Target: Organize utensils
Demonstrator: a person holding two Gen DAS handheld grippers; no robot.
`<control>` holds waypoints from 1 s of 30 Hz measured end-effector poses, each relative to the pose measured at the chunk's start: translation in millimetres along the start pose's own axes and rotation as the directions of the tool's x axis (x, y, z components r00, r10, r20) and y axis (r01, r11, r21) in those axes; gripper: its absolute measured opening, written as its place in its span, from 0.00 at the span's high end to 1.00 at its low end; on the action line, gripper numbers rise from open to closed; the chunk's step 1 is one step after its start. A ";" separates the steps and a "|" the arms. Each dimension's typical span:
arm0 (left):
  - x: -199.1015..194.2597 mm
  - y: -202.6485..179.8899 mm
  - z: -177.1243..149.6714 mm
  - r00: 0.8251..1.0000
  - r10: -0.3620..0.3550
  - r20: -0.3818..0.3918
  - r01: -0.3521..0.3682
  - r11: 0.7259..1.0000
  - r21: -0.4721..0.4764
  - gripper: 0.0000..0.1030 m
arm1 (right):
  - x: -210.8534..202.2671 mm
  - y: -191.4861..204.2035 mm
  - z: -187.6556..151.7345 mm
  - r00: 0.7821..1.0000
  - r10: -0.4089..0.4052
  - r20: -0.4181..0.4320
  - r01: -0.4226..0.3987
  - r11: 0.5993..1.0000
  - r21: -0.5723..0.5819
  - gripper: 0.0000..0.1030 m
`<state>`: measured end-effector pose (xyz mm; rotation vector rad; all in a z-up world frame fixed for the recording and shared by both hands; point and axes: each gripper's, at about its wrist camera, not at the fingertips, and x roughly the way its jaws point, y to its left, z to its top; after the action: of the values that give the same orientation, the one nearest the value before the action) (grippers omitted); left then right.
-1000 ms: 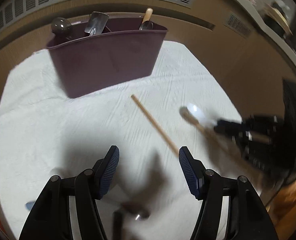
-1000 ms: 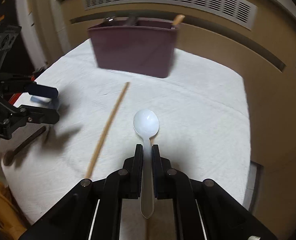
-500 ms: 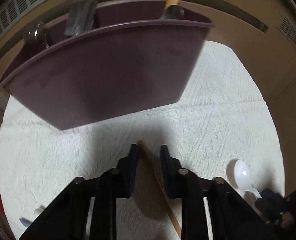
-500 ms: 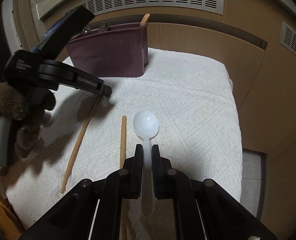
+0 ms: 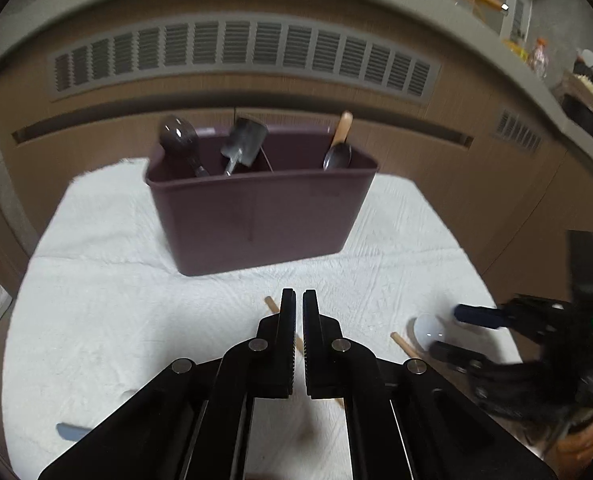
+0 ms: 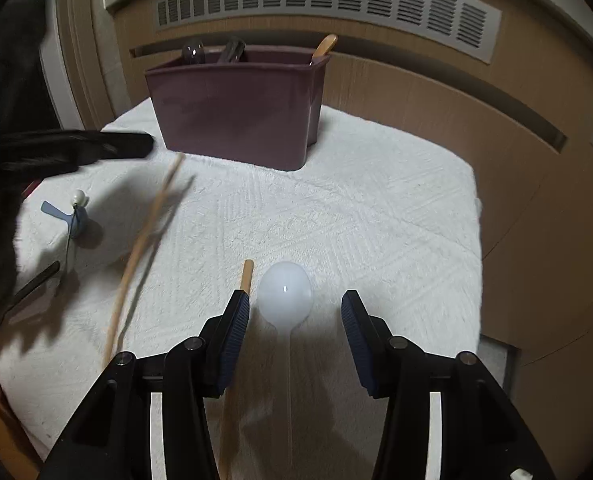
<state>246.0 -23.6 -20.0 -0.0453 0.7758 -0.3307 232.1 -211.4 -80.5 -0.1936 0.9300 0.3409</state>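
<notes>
1. Utensils, loose: one wooden chopstick [image 5: 270,304], a second chopstick [image 6: 247,276] and a white plastic spoon [image 6: 284,296] are found at the near end of a white towel [image 5: 116,300]
2. Utensils, stored: a dark ladle [image 5: 178,134] and a dark spatula [image 5: 244,136] are stood in the left compartment of a maroon caddy [image 5: 256,216], and a wooden-handled spoon [image 5: 338,152] in its right compartment
3. Maroon caddy: set upright at the far end of the towel, well apart from the loose pieces
4. Left gripper [image 5: 299,296]: its jaws are pressed together and the wooden chopstick is pinched between them near one end; in the right wrist view the stick is seen blurred and raised off the towel above its shadow
5. Right gripper [image 6: 295,298]: its jaws are opening; the white plastic spoon is lying between them on the towel, untouched by either pad
6. Second chopstick: laid just beside the spoon, partly hidden behind one finger of the right gripper
7. Blue item [image 6: 76,220]: small, placed near the towel's left edge; its kind cannot be told
</notes>
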 end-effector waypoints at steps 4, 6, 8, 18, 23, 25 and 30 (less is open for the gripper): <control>-15.1 3.2 -0.9 1.000 0.006 0.009 -0.006 1.000 0.017 0.97 | 12.6 1.6 7.8 1.000 0.007 -0.025 -0.007 1.000 0.019 0.56; -3.7 8.0 -2.3 0.997 0.006 -0.076 -0.006 1.000 -0.003 0.94 | 11.3 1.9 8.0 1.000 0.007 -0.023 -0.007 1.000 0.022 0.56; 20.3 16.2 -4.3 0.981 -0.028 -0.193 0.009 0.995 -0.098 0.93 | 6.8 2.9 5.8 1.000 -0.006 -0.019 0.006 1.000 0.019 0.56; 105.1 16.6 17.7 0.899 0.045 -0.437 -0.161 0.959 -0.234 0.87 | -8.1 -1.3 -13.3 0.999 -0.037 0.017 0.036 0.998 0.056 0.56; 115.5 -4.4 21.6 0.881 0.131 -0.455 -0.213 0.968 -0.134 0.81 | -13.1 -5.6 -24.3 0.999 -0.034 0.028 0.032 0.997 0.076 0.56; 117.4 -10.1 20.9 0.885 0.121 -0.451 -0.195 0.973 -0.122 0.72 | -14.3 -7.1 -26.5 0.999 -0.035 0.034 0.032 0.996 0.082 0.56; 124.2 -24.2 19.8 0.900 -0.019 -0.435 -0.058 0.985 -0.165 0.18 | -17.0 -10.9 -30.1 0.998 -0.032 0.050 0.027 0.995 0.095 0.56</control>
<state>335.6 -86.5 -86.4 -0.1312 1.2508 -0.2544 204.2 -234.2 -84.1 -0.1116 0.8896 0.2728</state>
